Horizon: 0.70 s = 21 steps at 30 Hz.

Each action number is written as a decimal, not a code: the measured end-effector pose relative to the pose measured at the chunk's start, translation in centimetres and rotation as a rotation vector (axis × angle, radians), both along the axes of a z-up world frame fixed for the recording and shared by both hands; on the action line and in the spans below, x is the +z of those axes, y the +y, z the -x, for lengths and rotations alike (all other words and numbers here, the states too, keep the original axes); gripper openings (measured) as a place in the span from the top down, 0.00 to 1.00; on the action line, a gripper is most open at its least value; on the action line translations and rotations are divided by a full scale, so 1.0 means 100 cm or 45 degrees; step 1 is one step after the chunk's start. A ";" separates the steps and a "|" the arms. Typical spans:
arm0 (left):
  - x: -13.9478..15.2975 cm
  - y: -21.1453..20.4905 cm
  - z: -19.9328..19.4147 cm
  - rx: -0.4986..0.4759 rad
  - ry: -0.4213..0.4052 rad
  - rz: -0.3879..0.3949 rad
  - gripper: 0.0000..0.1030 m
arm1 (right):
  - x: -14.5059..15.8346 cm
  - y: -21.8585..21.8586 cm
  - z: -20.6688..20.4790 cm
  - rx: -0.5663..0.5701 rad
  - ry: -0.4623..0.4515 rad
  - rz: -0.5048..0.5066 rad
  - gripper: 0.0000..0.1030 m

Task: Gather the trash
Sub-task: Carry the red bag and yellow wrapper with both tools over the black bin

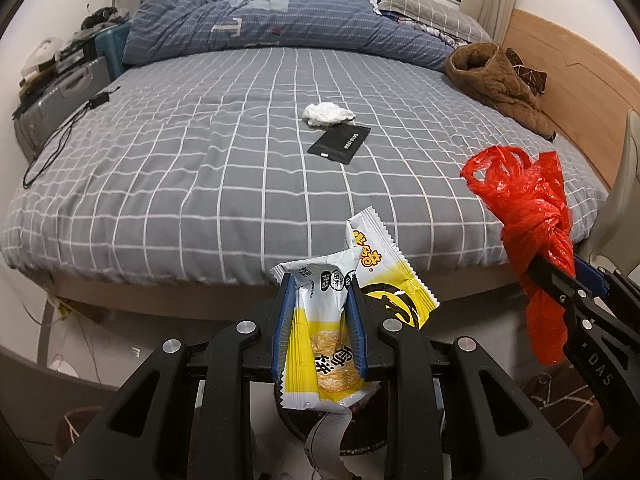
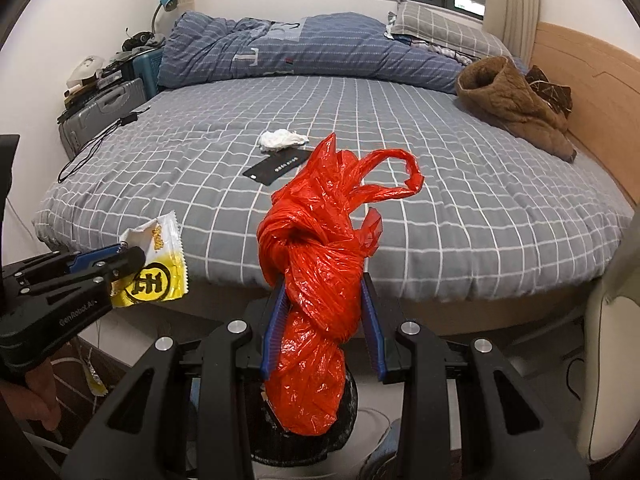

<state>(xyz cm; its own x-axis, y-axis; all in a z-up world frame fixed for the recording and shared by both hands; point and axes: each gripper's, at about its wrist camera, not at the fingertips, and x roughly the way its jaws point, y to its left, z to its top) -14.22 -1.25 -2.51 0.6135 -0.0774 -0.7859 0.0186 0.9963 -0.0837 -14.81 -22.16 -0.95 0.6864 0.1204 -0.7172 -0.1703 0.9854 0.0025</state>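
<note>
While my left tool point(image 1: 319, 284) clamps two yellow-and-white snack wrappers point(image 1: 328, 332), my right tool point(image 2: 324, 284) grips a knotted red plastic bag point(image 2: 316, 280). Both hang just off the bed point(image 1: 200, 184), where a crumpled tissue point(image 1: 327, 114) touches a black packet point(image 1: 340, 142).

Both wrist views face the bed point(image 1: 240, 140) closely — side by side.

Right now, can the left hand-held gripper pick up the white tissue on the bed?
Probably not yet. The left hand-held gripper is shut on snack wrappers, so its jaws are full. The tissue lies uncovered mid-bed, beyond the fingertips, with nothing blocking the way.
</note>
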 end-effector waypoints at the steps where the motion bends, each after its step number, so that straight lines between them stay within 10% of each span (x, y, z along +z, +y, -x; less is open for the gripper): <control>1: 0.001 -0.001 0.004 0.001 0.003 0.001 0.76 | 0.000 -0.001 0.004 -0.002 0.005 0.003 0.68; 21: -0.042 -0.017 0.034 -0.048 0.107 0.017 0.76 | -0.038 -0.012 0.042 -0.043 0.116 0.044 0.67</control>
